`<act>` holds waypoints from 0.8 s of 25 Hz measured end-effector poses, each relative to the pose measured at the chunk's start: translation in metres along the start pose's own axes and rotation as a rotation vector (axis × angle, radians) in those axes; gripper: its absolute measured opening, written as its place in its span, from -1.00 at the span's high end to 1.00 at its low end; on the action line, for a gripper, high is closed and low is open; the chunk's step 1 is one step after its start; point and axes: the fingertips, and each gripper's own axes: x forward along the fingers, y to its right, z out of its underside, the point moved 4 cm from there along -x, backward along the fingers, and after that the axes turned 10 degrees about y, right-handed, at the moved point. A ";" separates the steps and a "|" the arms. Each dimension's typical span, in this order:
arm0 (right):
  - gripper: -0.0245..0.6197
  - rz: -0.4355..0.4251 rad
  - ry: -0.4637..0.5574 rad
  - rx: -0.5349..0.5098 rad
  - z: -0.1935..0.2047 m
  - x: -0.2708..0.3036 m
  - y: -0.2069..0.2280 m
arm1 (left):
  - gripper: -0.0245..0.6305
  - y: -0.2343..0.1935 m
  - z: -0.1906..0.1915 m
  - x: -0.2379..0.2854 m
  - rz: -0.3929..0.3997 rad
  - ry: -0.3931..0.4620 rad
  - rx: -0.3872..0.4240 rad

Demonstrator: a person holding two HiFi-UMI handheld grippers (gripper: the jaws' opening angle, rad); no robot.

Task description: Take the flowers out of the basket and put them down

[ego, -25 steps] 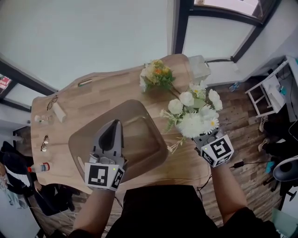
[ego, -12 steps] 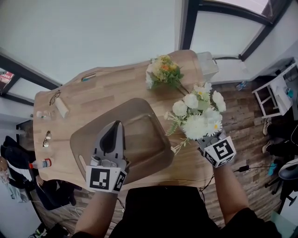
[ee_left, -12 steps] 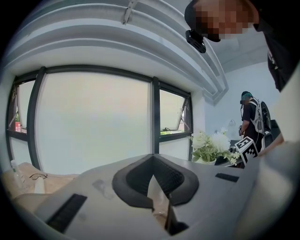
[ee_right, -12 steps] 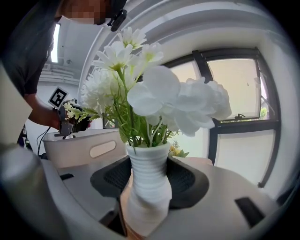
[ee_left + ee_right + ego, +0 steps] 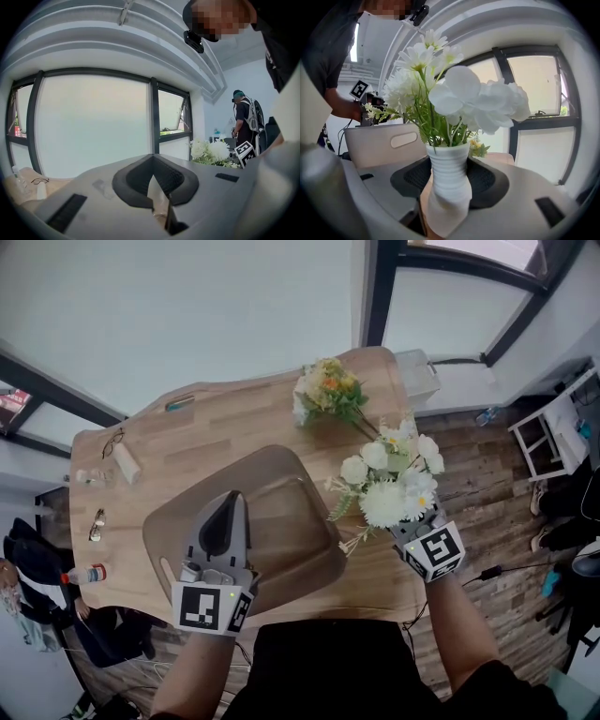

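The left claw (image 5: pixel 228 502) is clenched on a thin beige edge, judged to be the wall of the basket (image 5: pixel 309 531), a smooth, hard, round-cornered tub with a slot handle; if that hold slips, the light basket may skid on the wooden worktop (image 5: pixel 206 432). The right claw (image 5: pixel 447 185) is grasping the vase (image 5: pixel 446 164) low on its body, outside the basket and just to its right, near the worktop's right edge. The vase is white, ribbed and narrow, and the white flowers (image 5: pixel 389 484) form a broad, soft head on thin green stems; the load is judged top-heavy, so letting go before the base sits flat, or too near that edge, risks a topple or a fall.
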 end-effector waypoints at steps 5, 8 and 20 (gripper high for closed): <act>0.13 0.005 0.016 0.007 0.001 -0.003 0.002 | 0.93 0.005 0.000 0.003 0.010 -0.007 -0.001; 0.13 0.006 0.015 0.010 0.002 -0.003 0.000 | 0.93 0.011 0.001 0.004 0.026 -0.003 -0.001; 0.04 0.006 -0.064 -0.054 0.005 -0.008 -0.007 | 0.93 0.020 -0.026 -0.001 0.055 0.041 0.016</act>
